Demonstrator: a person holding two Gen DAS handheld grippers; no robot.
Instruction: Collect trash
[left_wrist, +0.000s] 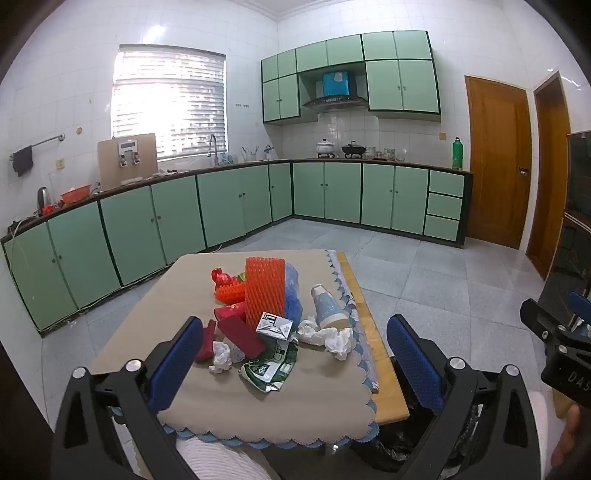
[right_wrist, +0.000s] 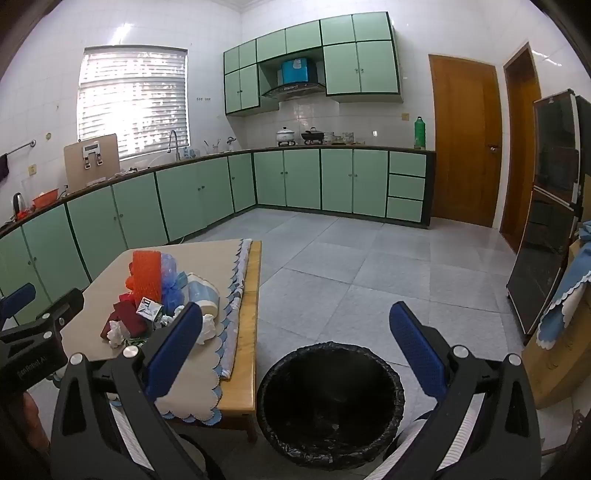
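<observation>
A heap of trash lies on the low table (left_wrist: 236, 410): an upright orange foam net (left_wrist: 265, 290), a blue plastic bag (left_wrist: 292, 295), a tipped paper cup (left_wrist: 327, 306), crumpled white tissues (left_wrist: 332, 338), a dark red box (left_wrist: 240, 334), a small carton (left_wrist: 275, 325) and a green wrapper (left_wrist: 271, 365). My left gripper (left_wrist: 295, 354) hangs open above the table's near end, nothing between its fingers. In the right wrist view the heap (right_wrist: 155, 302) sits left, and my right gripper (right_wrist: 295, 339) stands open over the black-lined bin (right_wrist: 328, 406) beside the table.
Green cabinets (right_wrist: 184, 199) line the left and far walls. A dark glass-fronted cabinet (right_wrist: 543, 229) and a cardboard box (right_wrist: 565, 354) under a blue cloth stand at the right. Grey floor tiles (right_wrist: 351, 266) stretch beyond the bin. Wooden doors (right_wrist: 465, 140) are at the back right.
</observation>
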